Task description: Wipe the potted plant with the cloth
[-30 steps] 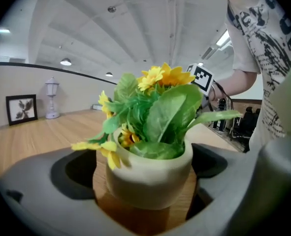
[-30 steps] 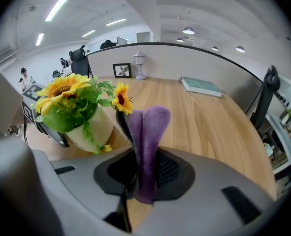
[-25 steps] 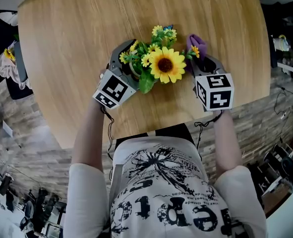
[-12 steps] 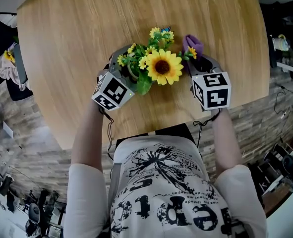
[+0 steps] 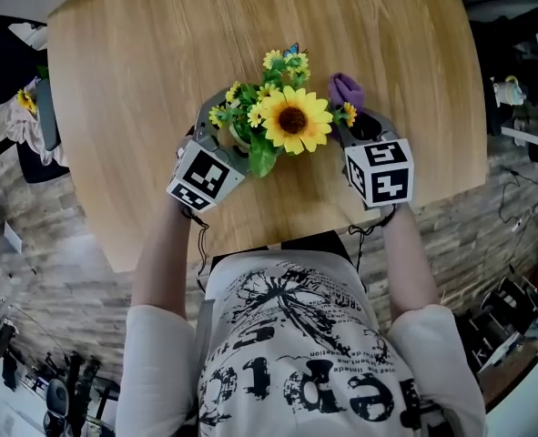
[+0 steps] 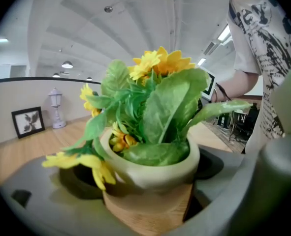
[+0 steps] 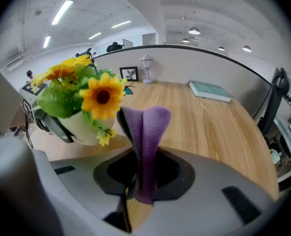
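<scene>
The potted plant (image 5: 292, 121) is a big sunflower with small yellow blooms and green leaves in a cream pot (image 6: 150, 178). My left gripper (image 5: 232, 126) grips the pot from the left; its jaws have just been closing, and the pot sits between them, shut on the pot (image 7: 81, 127), which hangs just above the table. My right gripper (image 5: 352, 107) is to the right of the flowers, shut on a purple cloth (image 7: 147, 132) that sticks up folded from its jaws. The cloth (image 5: 346, 89) is close beside the blooms, apart from the pot.
The round wooden table (image 5: 159, 80) spreads beyond the plant. A teal book (image 7: 210, 91) lies at its far side, near a small picture frame (image 7: 129, 73) and a white lantern (image 7: 146, 63). The table's near edge is just below my grippers.
The left gripper has risen a little with the pot in it, and the plant sits higher in the head view. The right gripper with the cloth has hardly moved.
</scene>
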`<state>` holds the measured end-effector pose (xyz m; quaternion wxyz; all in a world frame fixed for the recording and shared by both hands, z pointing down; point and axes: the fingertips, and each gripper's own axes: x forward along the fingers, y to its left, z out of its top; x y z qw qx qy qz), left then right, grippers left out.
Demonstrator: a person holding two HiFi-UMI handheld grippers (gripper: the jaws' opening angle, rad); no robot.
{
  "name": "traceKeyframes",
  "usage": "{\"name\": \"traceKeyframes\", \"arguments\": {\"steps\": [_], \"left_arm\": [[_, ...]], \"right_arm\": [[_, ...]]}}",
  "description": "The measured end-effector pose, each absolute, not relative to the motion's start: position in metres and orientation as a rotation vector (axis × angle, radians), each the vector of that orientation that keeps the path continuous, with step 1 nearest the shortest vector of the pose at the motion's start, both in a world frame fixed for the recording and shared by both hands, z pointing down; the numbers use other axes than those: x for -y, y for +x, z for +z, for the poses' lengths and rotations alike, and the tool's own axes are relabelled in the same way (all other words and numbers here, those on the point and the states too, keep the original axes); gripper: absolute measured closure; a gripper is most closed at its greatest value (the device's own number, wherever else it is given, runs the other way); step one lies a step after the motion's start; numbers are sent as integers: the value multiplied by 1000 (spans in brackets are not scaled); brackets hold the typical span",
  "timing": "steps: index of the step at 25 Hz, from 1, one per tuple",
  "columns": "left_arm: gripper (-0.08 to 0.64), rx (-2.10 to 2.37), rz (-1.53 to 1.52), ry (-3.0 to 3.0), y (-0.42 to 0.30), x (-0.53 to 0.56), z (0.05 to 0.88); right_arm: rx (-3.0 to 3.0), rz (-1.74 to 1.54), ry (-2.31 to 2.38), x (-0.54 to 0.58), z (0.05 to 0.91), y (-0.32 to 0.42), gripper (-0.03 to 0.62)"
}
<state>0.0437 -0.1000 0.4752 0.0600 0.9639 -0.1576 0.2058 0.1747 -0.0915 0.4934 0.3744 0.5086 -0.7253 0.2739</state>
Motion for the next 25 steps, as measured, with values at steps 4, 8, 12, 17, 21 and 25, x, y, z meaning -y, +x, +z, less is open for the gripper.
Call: {"name": "traceKeyframes", "arguments": {"steps": [4,8,12,17,21,25], "left_arm": [[32,576,561,2878,36,103,438],[31,689,523,2863,27,104,392],[31,764,492,2842,21,97,352],[31,894,422,2811,2,98,314],[31,951,373,2805,-14,95,292],[32,983,352,2805,-30,98,283]], "right_arm": [[1899,698,1306,88,478,170,512],[2004,785,1310,82,458,147,512],[2122,787,1286,75,431,121,512],[2289,677,1225,81,391,86,512],[2429,718,1169,83,366,50,512],[2557,674,1013,80,349,7,512]]}}
